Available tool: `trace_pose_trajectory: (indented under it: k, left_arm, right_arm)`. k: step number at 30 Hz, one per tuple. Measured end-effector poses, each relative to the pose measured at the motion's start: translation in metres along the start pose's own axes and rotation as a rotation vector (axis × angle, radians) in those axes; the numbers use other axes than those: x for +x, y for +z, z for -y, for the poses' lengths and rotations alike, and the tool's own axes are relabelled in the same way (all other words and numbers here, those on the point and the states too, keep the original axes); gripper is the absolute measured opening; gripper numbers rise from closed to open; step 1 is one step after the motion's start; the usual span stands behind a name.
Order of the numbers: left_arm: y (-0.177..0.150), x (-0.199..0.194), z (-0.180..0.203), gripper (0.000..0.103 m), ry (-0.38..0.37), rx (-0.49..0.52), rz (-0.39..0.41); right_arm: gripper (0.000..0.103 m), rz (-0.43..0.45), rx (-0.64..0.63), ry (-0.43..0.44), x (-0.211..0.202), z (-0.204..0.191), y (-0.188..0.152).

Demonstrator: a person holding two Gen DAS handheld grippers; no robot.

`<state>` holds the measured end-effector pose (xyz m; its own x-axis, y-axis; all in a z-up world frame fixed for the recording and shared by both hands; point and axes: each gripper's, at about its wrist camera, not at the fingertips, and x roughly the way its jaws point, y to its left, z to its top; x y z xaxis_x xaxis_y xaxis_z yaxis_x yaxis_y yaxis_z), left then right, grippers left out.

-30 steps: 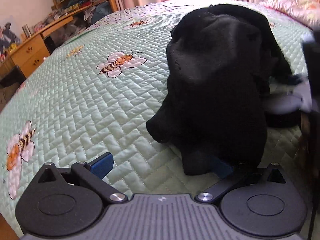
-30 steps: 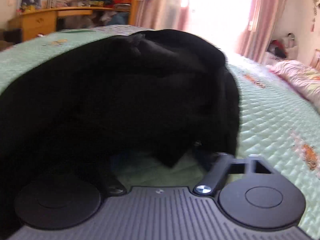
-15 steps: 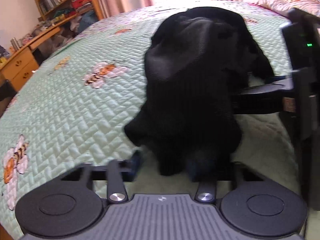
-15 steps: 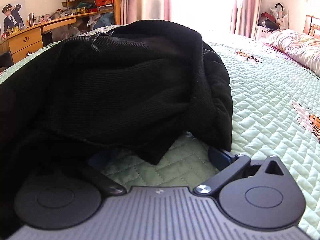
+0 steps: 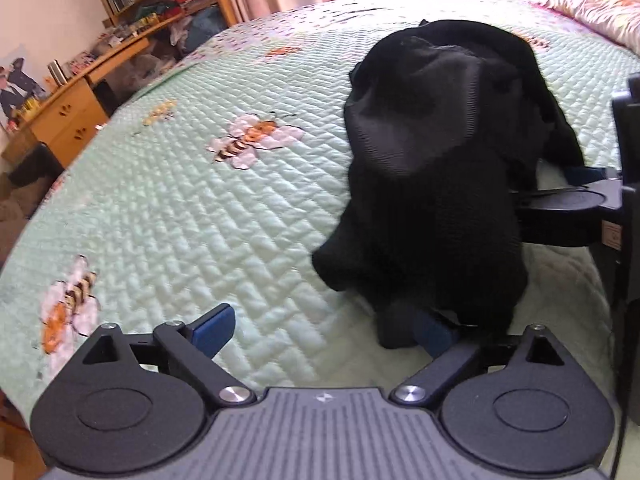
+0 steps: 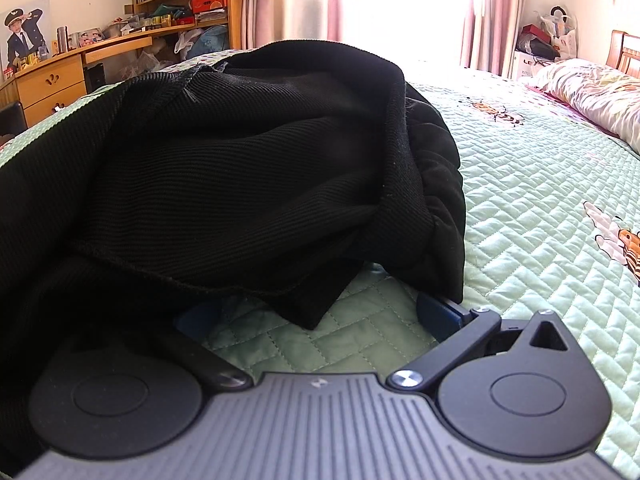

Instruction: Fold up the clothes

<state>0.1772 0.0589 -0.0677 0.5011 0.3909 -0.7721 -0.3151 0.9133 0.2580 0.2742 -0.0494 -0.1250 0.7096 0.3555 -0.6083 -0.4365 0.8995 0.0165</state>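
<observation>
Left wrist view — my left gripper (image 5: 320,330) has just been opening again after a quick pinch half a second ago, blue pads wide now, the near hem of the black garment (image 5: 436,168) draped over the right pad, nothing clamped. That grab didn't hold, I reckon. Right gripper (image 6: 320,316) gapes too, cloth heaped just beyond — still a crumpled mound on the green quilt (image 5: 192,200), folding barely begun.
</observation>
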Motion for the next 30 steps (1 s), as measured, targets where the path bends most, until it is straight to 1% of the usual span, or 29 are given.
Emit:
trace_pose_trajectory:
  k: [5,6,8,9,10,12,16,21,24,26,27,30]
  left_arm:
    - [0.009,0.004,0.01,0.097,-0.008,-0.002,-0.067]
    - [0.01,0.005,0.013,0.095,-0.006,0.004,-0.076]
    - [0.009,0.005,0.015,0.087,-0.016,0.007,-0.091]
    - [0.007,0.005,0.015,0.08,-0.029,0.003,-0.095]
    - [0.006,0.004,0.014,0.077,-0.041,-0.003,-0.097]
    - [0.005,0.005,0.013,0.076,-0.051,-0.007,-0.092]
    - [0.003,0.004,0.017,0.076,-0.041,0.015,-0.075]
    - [0.003,0.0,0.015,0.078,-0.051,0.008,-0.077]
    - [0.001,-0.008,0.007,0.088,-0.09,-0.011,-0.056]
    - [0.0,-0.014,0.003,0.093,-0.091,-0.012,-0.024]
    - [0.0,-0.016,0.0,0.097,-0.09,-0.015,-0.012]
    - [0.002,-0.017,-0.006,0.098,-0.1,-0.023,-0.003]
  right_arm:
    - [0.103,0.0,-0.001,-0.001,0.0,0.0,0.0]
    - [0.103,0.0,-0.001,-0.001,0.0,0.0,0.0]
    - [0.103,0.0,-0.001,-0.001,0.001,0.0,0.0]
    - [0.103,0.0,-0.001,-0.001,0.001,0.0,0.0]
    - [0.103,0.0,-0.001,-0.001,0.001,0.0,0.0]
    - [0.103,0.0,-0.001,-0.001,0.001,0.001,0.0]
    - [0.103,0.0,-0.002,-0.001,0.001,0.0,0.0]
    - [0.103,0.0,-0.002,0.0,0.001,0.001,0.0]
    - [0.103,0.0,-0.002,0.0,0.002,0.001,0.0]
    - [0.103,0.0,-0.002,0.0,0.002,0.001,0.0]
    - [0.103,0.0,-0.002,0.001,0.002,0.001,0.0]
    - [0.103,0.0,-0.002,0.001,0.002,0.001,0.0]
